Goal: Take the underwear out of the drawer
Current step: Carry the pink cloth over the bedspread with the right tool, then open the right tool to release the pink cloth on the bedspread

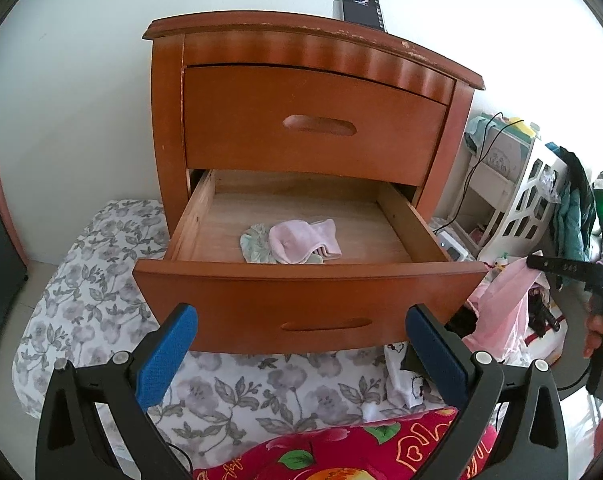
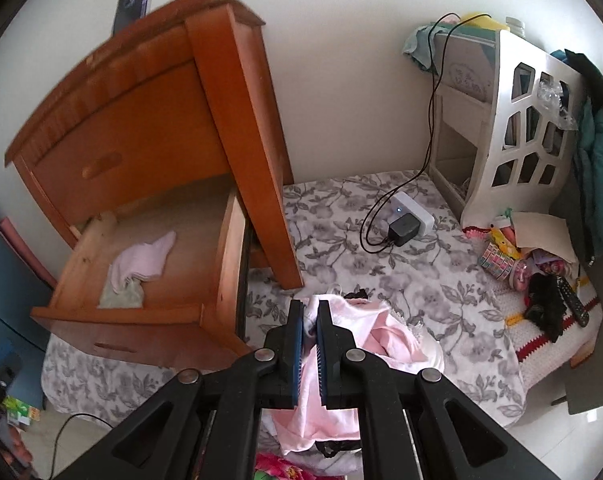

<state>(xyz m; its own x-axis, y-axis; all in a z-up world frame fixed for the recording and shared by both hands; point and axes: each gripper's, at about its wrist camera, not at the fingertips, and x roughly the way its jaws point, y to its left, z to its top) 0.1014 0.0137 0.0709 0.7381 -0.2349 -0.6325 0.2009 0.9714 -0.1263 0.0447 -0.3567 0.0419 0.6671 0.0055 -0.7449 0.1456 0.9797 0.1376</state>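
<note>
- A pale pink underwear garment (image 2: 333, 364) is pinched between the blue pads of the right tongs (image 2: 310, 320), whose jaws are nearly closed with only the cloth between them.
- The garment hangs slack below the pads and spreads in folds toward the right over the floral bedsheet (image 2: 441, 280); crumpled as it is, no clear long axis or heading can be told. It is outside the drawer, just beside the nightstand's front right corner.
- In the left wrist view the same pink cloth (image 1: 501, 304) shows at the right edge, under the dark body of the right tongs (image 1: 557, 268), with part of a hand (image 1: 599, 332) gripping the handle.
- The right tongs point steeply down at the sheet.
- The lower drawer (image 1: 309, 300) of the wooden nightstand (image 1: 313, 128) is pulled out. Inside lie a folded pink item (image 1: 301, 242) and, half under it, a pale green patterned one (image 1: 255, 242), side by side near the drawer's front wall.
- The left tongs (image 1: 301, 332) stand wide, nothing between the blue pads, angled down toward the drawer front and apart from it.
- A phone (image 1: 361, 6) leans on the nightstand top.
</note>
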